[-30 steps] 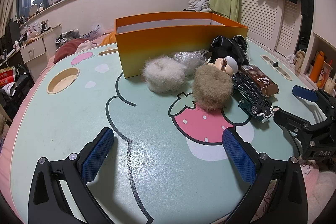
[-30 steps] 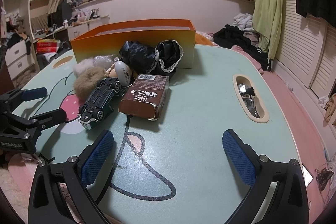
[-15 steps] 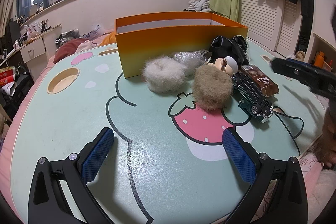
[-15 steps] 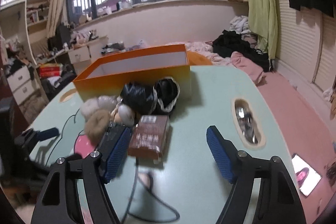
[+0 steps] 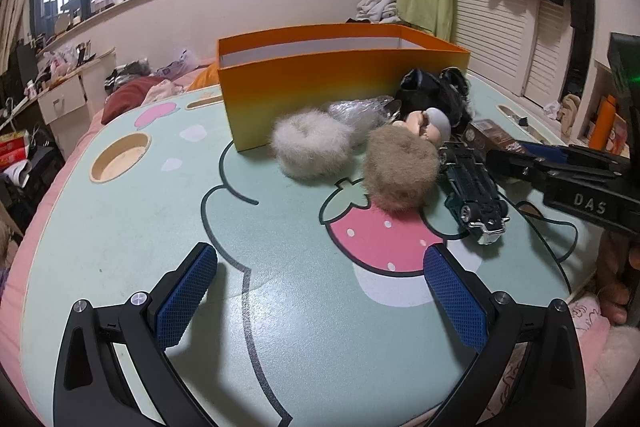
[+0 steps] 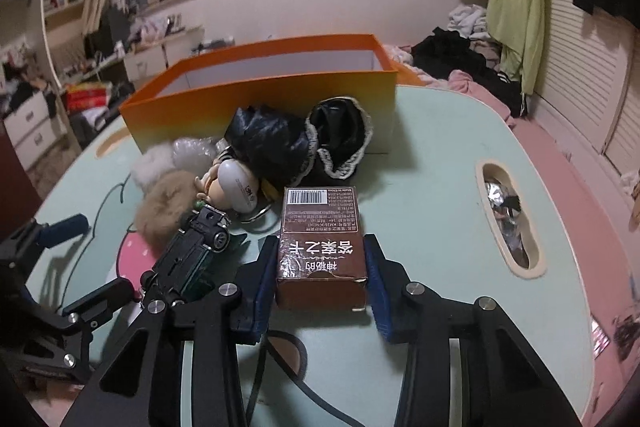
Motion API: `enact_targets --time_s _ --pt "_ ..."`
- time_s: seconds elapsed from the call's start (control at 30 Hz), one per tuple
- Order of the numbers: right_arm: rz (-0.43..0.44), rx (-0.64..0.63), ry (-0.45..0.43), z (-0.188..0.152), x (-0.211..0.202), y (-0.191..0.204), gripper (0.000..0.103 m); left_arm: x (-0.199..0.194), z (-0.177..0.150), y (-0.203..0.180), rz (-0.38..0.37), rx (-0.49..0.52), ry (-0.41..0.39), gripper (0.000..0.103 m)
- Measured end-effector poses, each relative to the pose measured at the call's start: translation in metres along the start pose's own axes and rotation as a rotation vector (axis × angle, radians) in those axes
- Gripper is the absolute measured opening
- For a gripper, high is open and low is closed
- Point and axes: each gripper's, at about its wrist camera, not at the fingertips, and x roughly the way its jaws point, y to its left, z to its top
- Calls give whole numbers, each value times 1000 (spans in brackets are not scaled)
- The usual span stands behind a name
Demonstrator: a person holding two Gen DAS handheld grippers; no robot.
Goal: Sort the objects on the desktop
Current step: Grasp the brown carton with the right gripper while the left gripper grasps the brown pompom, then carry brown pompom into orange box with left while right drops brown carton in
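My right gripper is shut on the brown box, its blue pads pressed to both long sides; the box rests on the table. Beside it lie a dark toy car, a small doll, a brown fur ring, a white fur ring and black lace pouches. The orange box stands open behind them. My left gripper is open and empty over the strawberry print, short of the brown fur ring, white fur ring and toy car.
The round table has a round cut-out at the left and an oval slot holding foil scraps at the right. The right gripper's body crosses the left wrist view. Beds and clothes surround the table.
My right gripper rose, then came down forward and closed on the brown box. My left gripper has stayed still and open.
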Motion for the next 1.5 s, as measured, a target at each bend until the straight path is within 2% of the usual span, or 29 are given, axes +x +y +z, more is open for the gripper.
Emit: enact_targets --time_s 0.03,0.07,0.1,0.2,0.23,0.3,0.37,0.53,0.57,0.67,0.77,0.83,0.9,0.93,0.97,1.07,1.33,1.43,1.47,1.5 --pt "-1 7 -34 -1 -5 -2 40 -1 2 -1 -51 18 -5 102" --pt "-10 8 -54 -5 -11 -3 40 -2 4 -2 -85 28 -10 97" --pt "-22 6 -77 -6 -15 -3 40 -4 9 -2 -97 30 -21 89" --pt "-16 12 -91 -12 -18 -4 40 -6 32 1 -119 3 -58 76" --pt "-15 13 -92 -12 -18 -3 40 -4 37 2 -131 -10 -58 73" --pt "-15 6 -89 -15 -18 -4 40 1 50 2 -164 -38 -47 62" --pt "-14 3 -91 -15 -18 -3 40 10 60 -2 -194 -51 -23 62" --pt "-7 12 -93 -18 -20 -6 40 32 60 -24 -176 -17 42 62" --pt "-7 13 -94 -19 -20 -7 40 32 60 -23 -178 -23 39 62" --pt "-3 12 -93 -19 -22 -8 40 28 59 -20 -177 -31 47 51" --pt "0 10 -93 -19 -23 -9 40 26 52 -13 -163 -31 59 51" --pt "0 11 -94 -19 -23 -8 40 29 43 -12 -144 -10 93 51" --pt "1 13 -92 -19 -23 -8 40 29 34 -19 -77 72 70 48" --pt "1 12 -94 -19 -23 -8 40 26 32 -22 -63 92 52 40" --pt "0 12 -93 -19 -23 -8 40 25 32 -23 -69 90 51 20" --pt "1 13 -94 -18 -23 -9 40 23 31 -22 -89 81 53 19" --pt "9 28 -101 -19 -25 -8 40 -9 28 -15 -119 90 -22 14" --pt "12 37 -111 -19 -27 -9 40 -23 31 -16 -135 101 -52 6" --pt "14 38 -117 -19 -28 -10 40 -29 34 -16 -136 103 -68 1" --pt "15 39 -124 -19 -30 -9 40 -33 37 -16 -136 103 -83 0"
